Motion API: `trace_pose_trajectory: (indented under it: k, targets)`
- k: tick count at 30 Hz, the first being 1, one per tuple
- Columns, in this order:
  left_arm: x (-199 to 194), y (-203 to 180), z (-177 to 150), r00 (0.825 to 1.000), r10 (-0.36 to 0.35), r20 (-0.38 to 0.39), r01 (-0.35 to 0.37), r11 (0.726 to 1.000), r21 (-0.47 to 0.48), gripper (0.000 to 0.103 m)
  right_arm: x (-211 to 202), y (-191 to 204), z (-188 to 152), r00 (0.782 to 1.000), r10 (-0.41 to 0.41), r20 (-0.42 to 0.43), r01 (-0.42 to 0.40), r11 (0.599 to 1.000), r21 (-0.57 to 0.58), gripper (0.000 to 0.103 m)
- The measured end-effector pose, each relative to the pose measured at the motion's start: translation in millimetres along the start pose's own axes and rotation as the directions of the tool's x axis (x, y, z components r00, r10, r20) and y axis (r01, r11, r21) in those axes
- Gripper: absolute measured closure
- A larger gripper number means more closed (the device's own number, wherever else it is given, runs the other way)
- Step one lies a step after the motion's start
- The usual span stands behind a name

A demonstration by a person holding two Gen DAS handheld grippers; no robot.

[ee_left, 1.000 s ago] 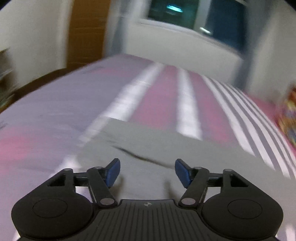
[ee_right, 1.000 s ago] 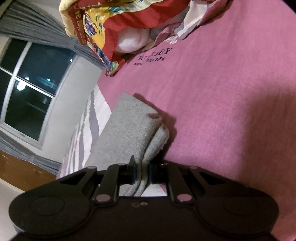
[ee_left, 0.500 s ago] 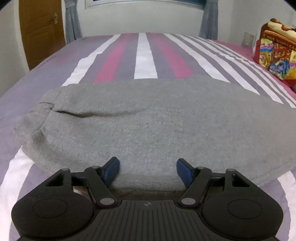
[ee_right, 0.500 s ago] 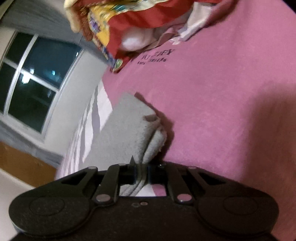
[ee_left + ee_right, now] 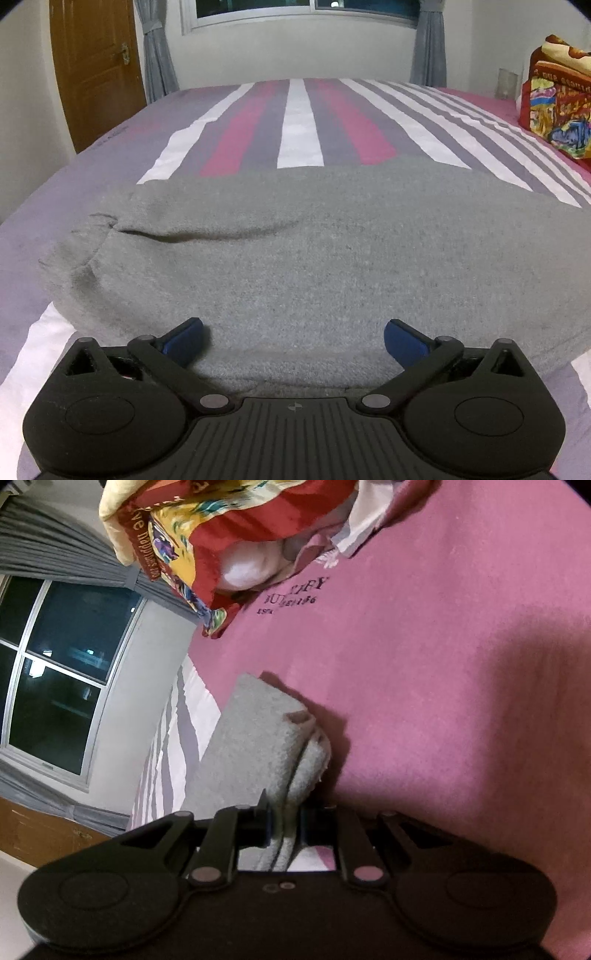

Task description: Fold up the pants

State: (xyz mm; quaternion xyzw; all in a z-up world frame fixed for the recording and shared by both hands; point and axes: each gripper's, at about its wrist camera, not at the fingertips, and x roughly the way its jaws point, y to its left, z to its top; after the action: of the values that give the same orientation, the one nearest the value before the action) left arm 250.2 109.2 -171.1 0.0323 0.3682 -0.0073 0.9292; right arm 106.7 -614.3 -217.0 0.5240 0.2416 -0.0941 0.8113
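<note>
We see our left gripper [image 5: 293,338] low over the grey pants [image 5: 314,258], which lie folded across the striped bedsheet [image 5: 299,125]; its jaws have just been opening and stand wide, pressing nothing. On the right, our right gripper [image 5: 284,829] is clamped on the layered edge of the pants [image 5: 255,746], over the pink sheet [image 5: 443,664].

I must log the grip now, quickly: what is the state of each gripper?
Left gripper: jaws have just opened wide, holding nothing, over the grey fleece pants.
Right gripper: shut on the pants' layered edge.
</note>
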Motion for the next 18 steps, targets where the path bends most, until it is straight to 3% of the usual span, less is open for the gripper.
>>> trace_pose_trajectory:
  k: [9, 18]
  targets:
    - [1, 2, -6, 0.999, -0.004, 0.038, 0.005, 1.000, -0.027, 0.000, -2, 3, 0, 0.999, -0.017, -0.035, 0.017, 1.000, -0.005, 0.093]
    - [-9, 12, -3, 0.999, -0.025, 0.031, 0.026, 0.999, -0.032, 0.000, -2, 52, -8, 0.986, -0.167, 0.031, 0.169, 0.957, -0.234, 0.093]
